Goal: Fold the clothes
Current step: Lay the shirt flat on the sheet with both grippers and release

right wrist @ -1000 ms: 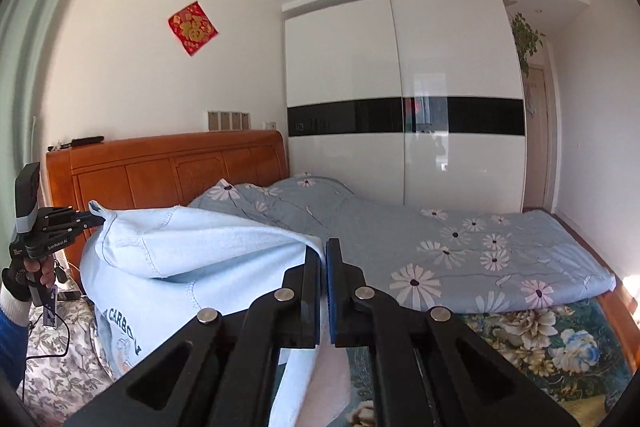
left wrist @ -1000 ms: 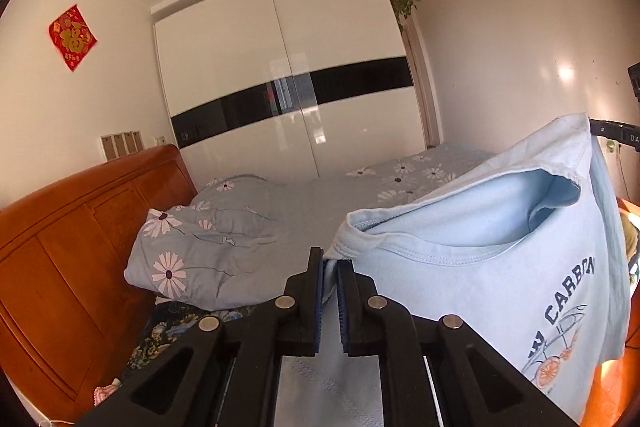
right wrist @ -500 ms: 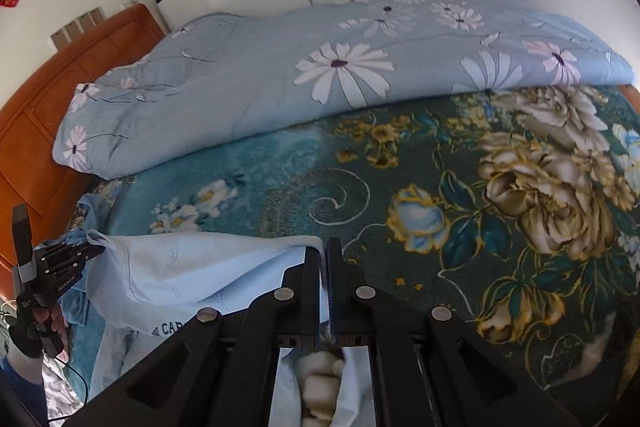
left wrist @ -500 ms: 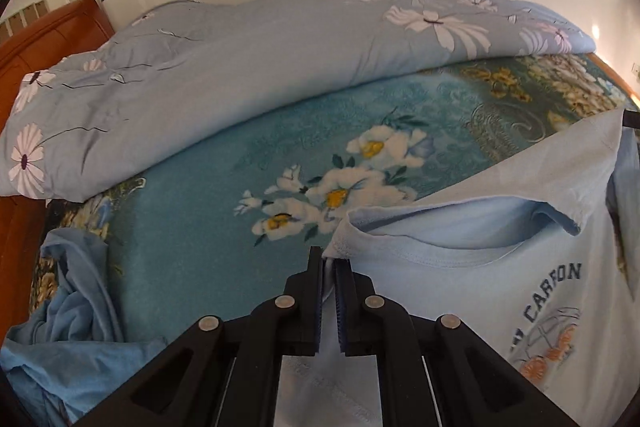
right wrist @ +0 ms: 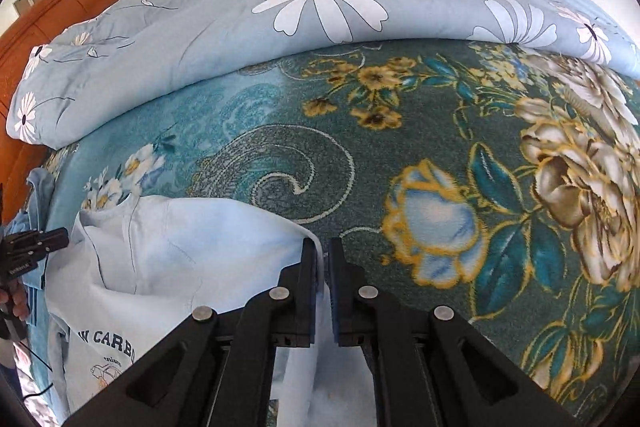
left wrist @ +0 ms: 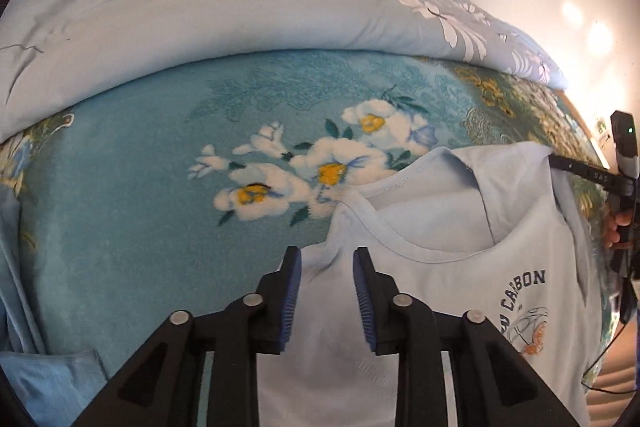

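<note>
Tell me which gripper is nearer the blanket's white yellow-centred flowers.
Left. The left gripper is just short of the flowers; the right gripper is beyond the neckline. Both jaws are opening, with T-shirt cloth between them.

T-shirt (left wrist: 440, 291) print: the first word is cut by a fold, only "CARBON" is readable; the small drawing under it is too small to tell.
T-shirt lower part: hidden under the left gripper (left wrist: 326, 291) and cut off by the bottom edge.
Right gripper (right wrist: 323, 291) jaws: opening; whether the pads press the cloth between them I cannot tell.
Headboard (right wrist: 48, 23): cut off at the left edge.
</note>
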The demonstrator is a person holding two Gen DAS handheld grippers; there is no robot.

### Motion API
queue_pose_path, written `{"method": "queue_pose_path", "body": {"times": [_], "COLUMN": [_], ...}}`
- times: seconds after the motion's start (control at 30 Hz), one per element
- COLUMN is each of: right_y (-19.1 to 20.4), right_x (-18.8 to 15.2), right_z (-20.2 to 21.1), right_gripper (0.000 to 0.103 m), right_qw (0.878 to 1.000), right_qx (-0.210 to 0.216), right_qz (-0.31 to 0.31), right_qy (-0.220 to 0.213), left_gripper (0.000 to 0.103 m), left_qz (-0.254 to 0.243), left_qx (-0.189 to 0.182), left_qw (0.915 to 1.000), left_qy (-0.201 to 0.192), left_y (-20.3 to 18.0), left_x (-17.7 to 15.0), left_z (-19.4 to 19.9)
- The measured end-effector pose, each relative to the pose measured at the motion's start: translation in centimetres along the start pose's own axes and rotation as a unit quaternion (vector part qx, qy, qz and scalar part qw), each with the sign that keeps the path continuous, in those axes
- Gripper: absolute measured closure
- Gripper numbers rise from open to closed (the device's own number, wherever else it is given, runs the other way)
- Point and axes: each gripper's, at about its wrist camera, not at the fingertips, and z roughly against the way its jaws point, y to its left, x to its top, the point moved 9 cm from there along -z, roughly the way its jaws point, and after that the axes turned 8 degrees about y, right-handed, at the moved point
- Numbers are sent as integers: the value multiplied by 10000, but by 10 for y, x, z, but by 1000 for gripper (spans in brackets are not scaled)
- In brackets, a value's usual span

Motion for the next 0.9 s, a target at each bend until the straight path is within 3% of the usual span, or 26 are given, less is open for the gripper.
{"method": "queue_pose_path", "body": {"times": [0.07, 0.17, 0.37, 0.63, 0.8, 0.87, 0.9], "right_y": [-2, 2, 57, 125, 135, 133, 133], "right_x": [-1, 0, 2, 13, 14, 16, 16], "right_z": [12, 32, 23, -26, -49, -56, -59], "right_gripper": [75, 75, 63, 49, 48, 48, 48], "right_qw": [9999, 9993, 9925, 9632, 9392, 9371, 9380], "right_qx": [-87, 0, 228, 108, -106, -108, -70], "right_qz": [69, 193, 1178, 2684, 3419, 3466, 3437], "right_qy": [-111, -316, -245, -12, 296, 411, 457], "left_gripper": [62, 60, 60, 60, 61, 62, 69], "left_qz": [179, 258, 502, 475, 438, 420, 411], "left_qx": [-61, -61, -159, -366, -521, -570, -594], "left_qw": [9998, 9996, 9980, 9963, 9961, 9962, 9962], "left_qy": [-71, 22, 336, 608, 564, 517, 492], "left_y": [10, 17, 22, 18, 18, 18, 18], "left_x": [-10, -25, -36, -43, -44, -44, -45], "left_z": [14, 18, -8, -26, -25, -22, -21]}}
